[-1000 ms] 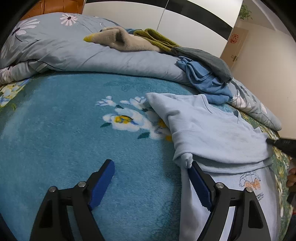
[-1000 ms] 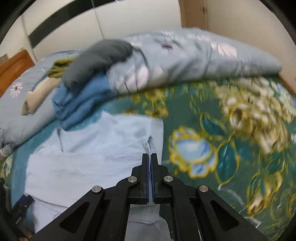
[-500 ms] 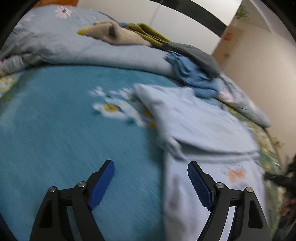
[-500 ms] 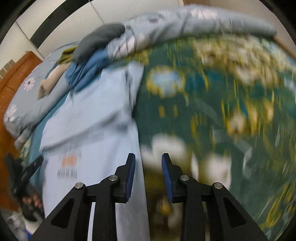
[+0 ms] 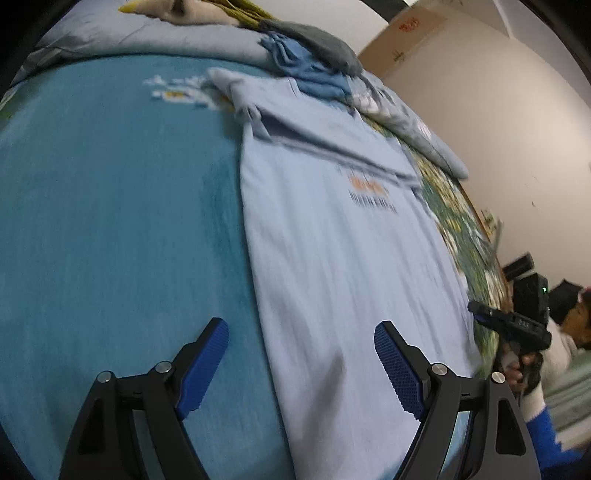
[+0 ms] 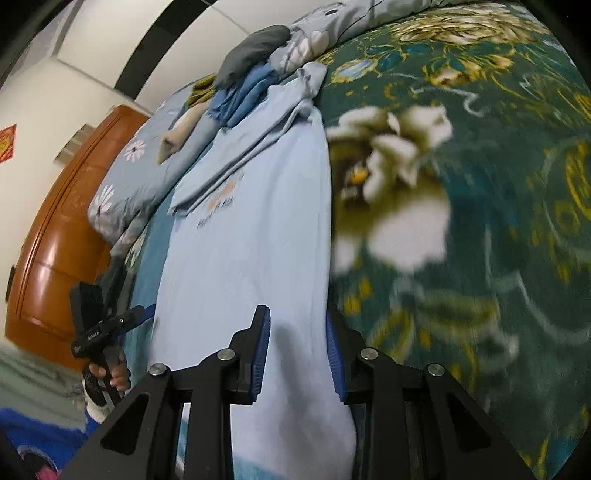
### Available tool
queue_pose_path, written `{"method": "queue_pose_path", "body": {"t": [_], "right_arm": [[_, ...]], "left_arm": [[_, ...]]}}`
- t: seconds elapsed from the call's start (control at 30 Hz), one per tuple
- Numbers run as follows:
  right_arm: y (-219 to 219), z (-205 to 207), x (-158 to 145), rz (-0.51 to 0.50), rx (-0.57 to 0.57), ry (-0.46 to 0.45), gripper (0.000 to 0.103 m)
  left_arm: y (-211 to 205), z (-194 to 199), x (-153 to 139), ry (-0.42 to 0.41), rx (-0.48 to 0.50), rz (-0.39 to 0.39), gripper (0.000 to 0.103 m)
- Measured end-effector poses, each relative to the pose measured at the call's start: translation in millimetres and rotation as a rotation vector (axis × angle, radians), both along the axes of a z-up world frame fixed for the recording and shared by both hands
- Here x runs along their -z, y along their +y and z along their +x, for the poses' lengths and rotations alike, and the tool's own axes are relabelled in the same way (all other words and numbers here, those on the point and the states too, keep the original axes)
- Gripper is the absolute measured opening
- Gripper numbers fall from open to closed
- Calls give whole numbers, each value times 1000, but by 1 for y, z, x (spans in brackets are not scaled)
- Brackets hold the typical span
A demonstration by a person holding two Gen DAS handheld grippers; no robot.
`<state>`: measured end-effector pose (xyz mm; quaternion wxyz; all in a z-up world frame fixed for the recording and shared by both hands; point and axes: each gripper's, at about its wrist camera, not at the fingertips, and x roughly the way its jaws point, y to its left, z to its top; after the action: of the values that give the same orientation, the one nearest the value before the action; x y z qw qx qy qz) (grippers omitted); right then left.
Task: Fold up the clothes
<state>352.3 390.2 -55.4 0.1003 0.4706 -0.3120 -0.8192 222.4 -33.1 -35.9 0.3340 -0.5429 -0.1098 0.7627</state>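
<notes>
A light blue shirt (image 5: 332,236) with an orange print lies flat on the bed, its sleeves folded across the chest. My left gripper (image 5: 301,365) is open near the hem, straddling the shirt's left edge; its right finger hangs over the cloth and its left one over the teal blanket (image 5: 110,221). In the right wrist view the shirt (image 6: 251,240) runs away from me. My right gripper (image 6: 297,354) is open with the shirt's right edge lying between its fingers. Each gripper shows in the other's view: the right gripper (image 5: 509,325) and the left gripper (image 6: 107,328).
Unfolded clothes, grey (image 5: 314,33), blue (image 5: 306,70) and beige, are piled on a rolled floral duvet (image 6: 122,184) at the head end. A dark green floral blanket (image 6: 480,184) covers the bed right of the shirt. A wooden headboard (image 6: 55,240) stands behind.
The right gripper has let go of the folded sleeve and opened. Both grippers have drawn back from the chest area to the shirt's lower end.
</notes>
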Motion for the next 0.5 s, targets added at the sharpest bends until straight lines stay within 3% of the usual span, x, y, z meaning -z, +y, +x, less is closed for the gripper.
{"method": "queue_pose_path", "body": {"t": [0.4, 0.5], "right_arm": [[-9, 61, 14, -117, 11, 54, 30], [-12, 70, 16, -129, 0, 61, 30]], "left_arm": [[-8, 65, -4, -104, 34, 19, 82], [-9, 73, -3, -143, 30, 7, 77]]}}
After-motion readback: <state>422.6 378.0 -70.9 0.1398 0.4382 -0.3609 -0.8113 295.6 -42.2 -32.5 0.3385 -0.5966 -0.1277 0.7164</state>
